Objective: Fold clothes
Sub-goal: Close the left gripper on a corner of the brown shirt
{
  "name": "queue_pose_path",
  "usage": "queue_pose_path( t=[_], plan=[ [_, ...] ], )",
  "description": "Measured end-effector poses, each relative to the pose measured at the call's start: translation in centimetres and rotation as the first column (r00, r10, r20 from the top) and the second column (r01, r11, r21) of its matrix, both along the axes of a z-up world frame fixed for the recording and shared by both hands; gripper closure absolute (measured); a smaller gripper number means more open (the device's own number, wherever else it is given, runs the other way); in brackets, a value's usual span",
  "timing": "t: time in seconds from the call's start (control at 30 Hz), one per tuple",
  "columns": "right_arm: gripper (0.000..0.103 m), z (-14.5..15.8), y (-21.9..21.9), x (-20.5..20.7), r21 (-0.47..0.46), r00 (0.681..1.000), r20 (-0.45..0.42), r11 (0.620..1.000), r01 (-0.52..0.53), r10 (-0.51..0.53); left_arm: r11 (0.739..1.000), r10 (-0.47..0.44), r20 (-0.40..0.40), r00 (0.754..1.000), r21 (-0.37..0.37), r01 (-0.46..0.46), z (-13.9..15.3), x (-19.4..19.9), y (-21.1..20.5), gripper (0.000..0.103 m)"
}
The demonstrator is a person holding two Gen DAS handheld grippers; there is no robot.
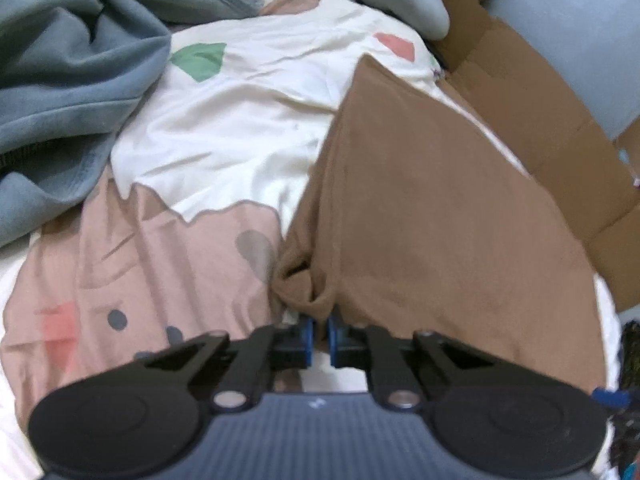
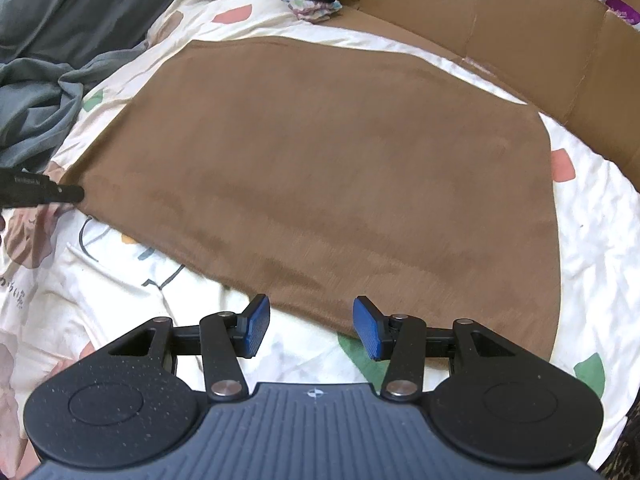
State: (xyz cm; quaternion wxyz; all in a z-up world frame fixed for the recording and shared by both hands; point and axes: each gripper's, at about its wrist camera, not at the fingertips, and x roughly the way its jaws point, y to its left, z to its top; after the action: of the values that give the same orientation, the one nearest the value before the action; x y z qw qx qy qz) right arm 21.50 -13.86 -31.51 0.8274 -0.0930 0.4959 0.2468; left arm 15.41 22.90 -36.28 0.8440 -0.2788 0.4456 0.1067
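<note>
Tool, left [image 1: 320, 334]: closed on a bunched corner of the brown garment [image 1: 432, 216]; the blue pads pinch a small gather of cloth just ahead of the linkage.
Tool, right [image 2: 311, 326]: open and empty, with its jaws standing apart above the bedspread [image 2: 600, 248], just short of the garment's near hem.
Garment position: spread flat on the bed, directly ahead of your right tool; from your left tool it fans out ahead and to the right.
Long axis: in the right wrist view the cloth [image 2: 320, 168] runs crosswise to the right tool, from the held corner at far left to the rounded edge at right.
Left tool seen from the right [image 2: 60, 194]: its black tip meets the cloth's left corner, well apart from the right tool.
Nearer hand: judged from the hem, your right hand is closest to the free near edge; the left already owns its corner.
Coming move, as a judgement: you would likely need a second pinch on the near hem, ahead of the right tool, before a fold can be carried across.
Surroundings: grey clothes [image 1: 68, 72] lie ahead-left of the left tool; cardboard [image 2: 500, 24] stands beyond the garment.
</note>
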Motion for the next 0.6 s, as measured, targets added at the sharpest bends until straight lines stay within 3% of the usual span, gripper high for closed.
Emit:
queue_pose_path(
  t=[0.2,0.33,0.6],
  plan=[
    [0.05,-0.2,-0.1,0.0,0.001,1.0,-0.006,1.0,0.008,-0.008,0.999,0.019,0.023,1.0,-0.041,-0.018,0.7,-1.0,1.0,0.095],
    [0.05,-0.4,-0.3,0.1,-0.003,1.0,-0.01,1.0,0.011,-0.011,0.993,0.078,0.02,0.997,-0.092,-0.076,0.3,-1.8,2.1,0.078],
    [0.05,-0.8,-1.0,0.2,0.01,0.999,-0.02,0.999,0.039,-0.039,0.972,0.155,0.034,0.987,-0.184,-0.147,-0.8,-2.2,3.1,0.058]
  ],
)
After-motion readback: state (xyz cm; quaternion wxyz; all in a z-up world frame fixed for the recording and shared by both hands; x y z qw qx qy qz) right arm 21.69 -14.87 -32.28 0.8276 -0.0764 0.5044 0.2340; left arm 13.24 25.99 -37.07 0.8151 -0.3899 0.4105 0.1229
